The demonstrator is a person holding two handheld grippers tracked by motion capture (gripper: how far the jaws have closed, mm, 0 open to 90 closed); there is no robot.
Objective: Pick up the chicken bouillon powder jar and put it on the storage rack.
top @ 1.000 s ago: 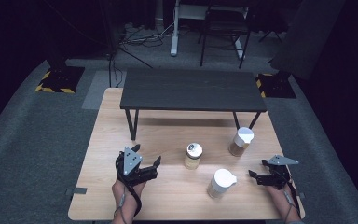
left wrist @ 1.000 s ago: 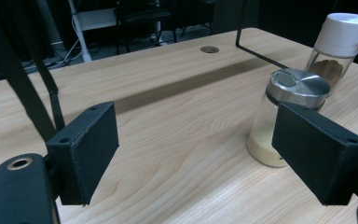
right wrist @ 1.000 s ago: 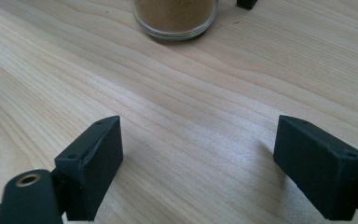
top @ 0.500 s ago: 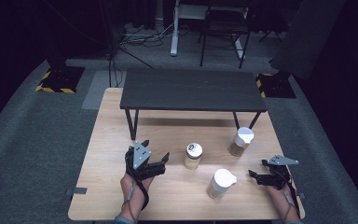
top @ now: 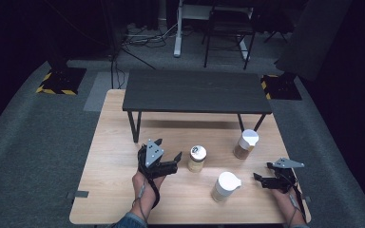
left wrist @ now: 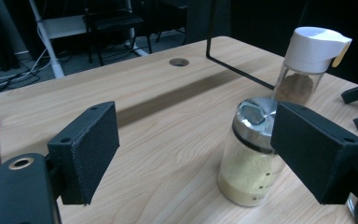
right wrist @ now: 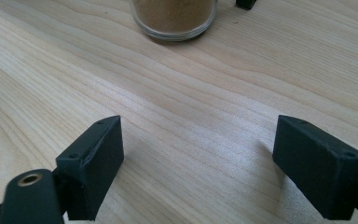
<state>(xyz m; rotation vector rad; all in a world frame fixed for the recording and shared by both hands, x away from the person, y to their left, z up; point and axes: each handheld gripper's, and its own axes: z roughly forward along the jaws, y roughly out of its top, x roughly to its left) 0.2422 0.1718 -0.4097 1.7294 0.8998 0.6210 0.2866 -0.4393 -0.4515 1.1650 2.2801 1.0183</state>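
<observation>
A glass jar of pale yellow powder with a metal lid (top: 197,158) (left wrist: 249,158) stands mid-table. My left gripper (top: 177,158) (left wrist: 200,154) is open just to the left of it. In the left gripper view the jar stands ahead of the jaws, partly behind the right one, and nothing touches it. Two white-capped jars of brown powder stand nearby, one at the front (top: 225,186) and one further back (top: 246,143). A white-capped jar (left wrist: 307,60) also rises beyond the metal-lidded one. My right gripper (top: 258,179) (right wrist: 200,158) hovers open over bare wood, with a brown-powder jar's base (right wrist: 175,16) ahead.
A low black bench (top: 197,91) stands across the far half of the wooden table (top: 114,190), its thin legs reaching down behind the jars. A cable hole (left wrist: 179,61) lies in the tabletop. The floor around is grey carpet, with chairs and cables beyond.
My left gripper has moved right across the table, up close to the metal-lidded jar. The right gripper and all the jars have stayed put.
</observation>
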